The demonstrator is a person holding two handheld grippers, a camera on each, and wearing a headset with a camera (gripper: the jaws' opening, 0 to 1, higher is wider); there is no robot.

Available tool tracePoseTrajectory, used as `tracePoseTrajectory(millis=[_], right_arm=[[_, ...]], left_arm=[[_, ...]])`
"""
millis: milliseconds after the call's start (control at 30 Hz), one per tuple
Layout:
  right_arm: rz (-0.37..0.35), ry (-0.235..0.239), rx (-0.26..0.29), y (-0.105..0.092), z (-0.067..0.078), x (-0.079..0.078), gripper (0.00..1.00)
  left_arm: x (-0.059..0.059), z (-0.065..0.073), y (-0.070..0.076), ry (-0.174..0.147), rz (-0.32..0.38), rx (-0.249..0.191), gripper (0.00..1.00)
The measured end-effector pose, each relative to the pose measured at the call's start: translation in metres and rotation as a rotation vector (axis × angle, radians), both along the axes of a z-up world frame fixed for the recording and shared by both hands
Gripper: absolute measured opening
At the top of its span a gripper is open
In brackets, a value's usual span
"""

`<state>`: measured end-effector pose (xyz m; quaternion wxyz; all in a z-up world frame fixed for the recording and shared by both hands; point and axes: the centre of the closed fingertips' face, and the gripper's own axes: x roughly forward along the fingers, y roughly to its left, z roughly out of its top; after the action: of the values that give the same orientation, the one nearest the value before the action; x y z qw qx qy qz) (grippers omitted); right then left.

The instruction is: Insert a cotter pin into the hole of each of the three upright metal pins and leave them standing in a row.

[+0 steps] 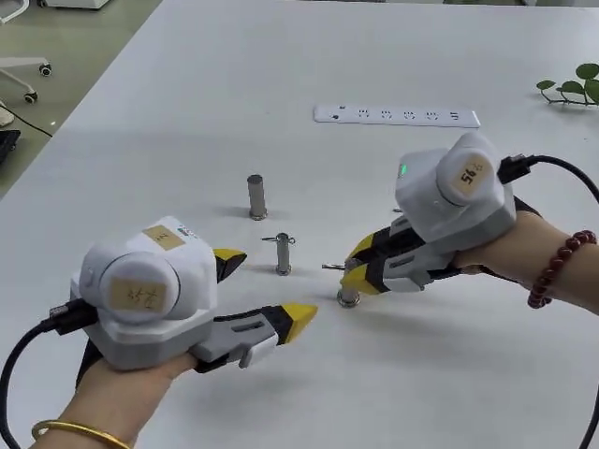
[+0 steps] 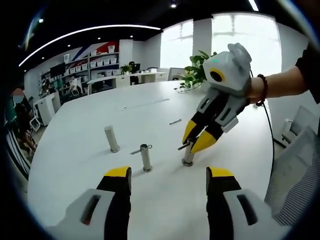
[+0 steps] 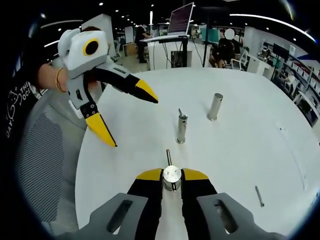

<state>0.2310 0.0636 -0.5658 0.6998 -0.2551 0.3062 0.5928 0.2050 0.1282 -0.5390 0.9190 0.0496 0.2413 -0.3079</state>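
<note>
The left gripper [image 1: 265, 286] hovers low over the white table [image 1: 449, 374], its jaws spread wide apart. Beyond it three pins stand in a slanted row: the far metal pin [image 1: 256, 196] is bare, the middle metal pin [image 1: 283, 257] carries a first cotter pin [image 1: 279, 239] through its top, and the near metal pin [image 1: 349, 297] is rightmost. There the right gripper [image 1: 357, 263] is clenched on a second cotter pin [image 1: 331, 267], whose tip pokes out past that pin's top.
</note>
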Motion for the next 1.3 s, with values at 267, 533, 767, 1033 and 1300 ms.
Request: tracePoseTrajectory(millis=[267,533,767,1033,1300], right_arm=[[0.011,-0.004,0.003,0.001,0.0,0.001,0.08],[0.014,-0.017,-0.003,0.002,0.002,0.005,0.08],[-0.003,-0.028,0.002,0.003,0.006,0.02,0.08],[0.004,-0.033,-0.008,0.004,0.007,0.027,0.08],[0.012,-0.025,-0.021,0.002,0.004,0.03,0.08]], left_arm=[[-0.004,0.002,0.006,-0.011,0.004,-0.005,0.68],[-0.007,0.0,0.0,-0.014,-0.007,-0.029,0.78],[-0.008,0.003,-0.004,-0.013,-0.022,-0.05,0.83],[-0.006,0.007,-0.004,-0.031,-0.014,-0.064,0.89],[-0.004,0.006,-0.002,-0.035,-0.001,-0.055,0.97]])
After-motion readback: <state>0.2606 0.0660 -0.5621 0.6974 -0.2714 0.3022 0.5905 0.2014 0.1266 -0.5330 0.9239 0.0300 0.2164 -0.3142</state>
